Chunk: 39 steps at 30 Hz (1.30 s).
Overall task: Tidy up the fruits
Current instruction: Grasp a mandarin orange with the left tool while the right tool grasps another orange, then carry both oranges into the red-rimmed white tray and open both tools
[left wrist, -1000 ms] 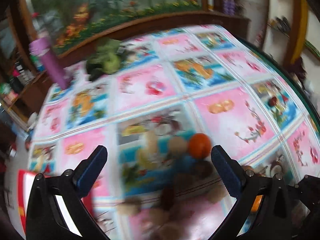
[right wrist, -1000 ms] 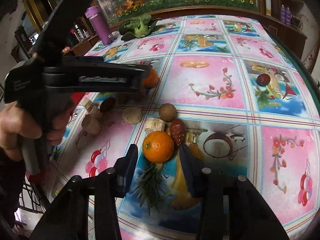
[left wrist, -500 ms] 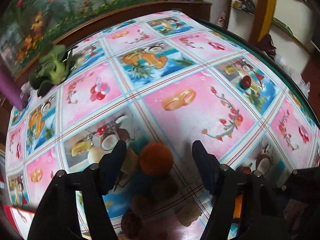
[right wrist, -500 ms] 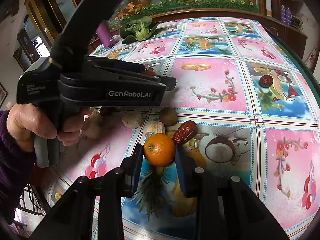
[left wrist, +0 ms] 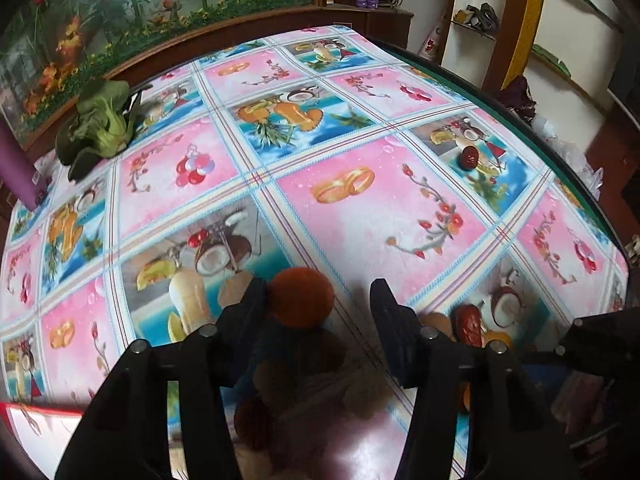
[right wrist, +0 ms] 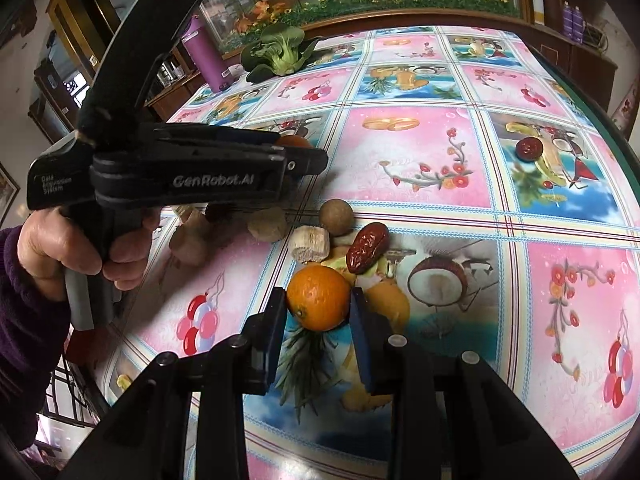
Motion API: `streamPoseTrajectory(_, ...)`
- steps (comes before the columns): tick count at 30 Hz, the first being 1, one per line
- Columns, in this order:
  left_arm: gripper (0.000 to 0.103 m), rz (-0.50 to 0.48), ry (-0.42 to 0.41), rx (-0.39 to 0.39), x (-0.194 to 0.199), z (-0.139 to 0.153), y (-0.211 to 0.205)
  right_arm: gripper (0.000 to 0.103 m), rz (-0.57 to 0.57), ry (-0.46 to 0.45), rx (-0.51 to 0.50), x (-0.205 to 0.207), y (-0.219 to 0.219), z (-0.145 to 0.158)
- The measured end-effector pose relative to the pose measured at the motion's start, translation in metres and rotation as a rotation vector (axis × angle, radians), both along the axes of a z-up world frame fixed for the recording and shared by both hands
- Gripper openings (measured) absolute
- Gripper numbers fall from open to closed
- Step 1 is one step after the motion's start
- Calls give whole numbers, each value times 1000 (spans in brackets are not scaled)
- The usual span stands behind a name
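Behind the table (right wrist: 420, 168), with its bright fruit-print cloth, runs a painted glass panel; most fruits lie in one loose heap near the left, so the sorting looks hardly begun. The right tool (right wrist: 319, 300) is clenched on an orange (right wrist: 318, 298). The left tool (left wrist: 318, 300) is released around a second orange (left wrist: 301, 296), while one red date (right wrist: 528, 148) lies alone far right.
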<state>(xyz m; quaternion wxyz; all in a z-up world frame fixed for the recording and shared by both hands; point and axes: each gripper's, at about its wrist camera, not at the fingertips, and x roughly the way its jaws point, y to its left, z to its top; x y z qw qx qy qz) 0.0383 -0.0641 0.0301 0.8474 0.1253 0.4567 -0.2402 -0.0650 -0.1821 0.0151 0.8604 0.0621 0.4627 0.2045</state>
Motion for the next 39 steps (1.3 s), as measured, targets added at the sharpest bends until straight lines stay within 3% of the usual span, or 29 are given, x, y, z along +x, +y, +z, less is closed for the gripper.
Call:
streamPoseTrajectory(6,54,18,17,-1,13,-3,-3,31,13,-1,0,0,0,0)
streamPoseTrajectory(12,43,6,19,-21,10,-4,5,31,15,-4,-7,0,1,0)
streamPoseTrajectory(16,43,22,13,31,13,-13,1,32,14,-2,-6,-1,1,1)
streamPoseTrajectory(28,35,59,33,-26,14,-12,12,30,28,4,-9,-4,4,4)
streamPoseTrajectory(36,35,106,-43,-136,-23,27,36,30,61,-64,23,-19,20,26)
streamPoseTrajectory(39,35,185,-85,-145,-51,46,57,30,74,-75,33,-22,31,33)
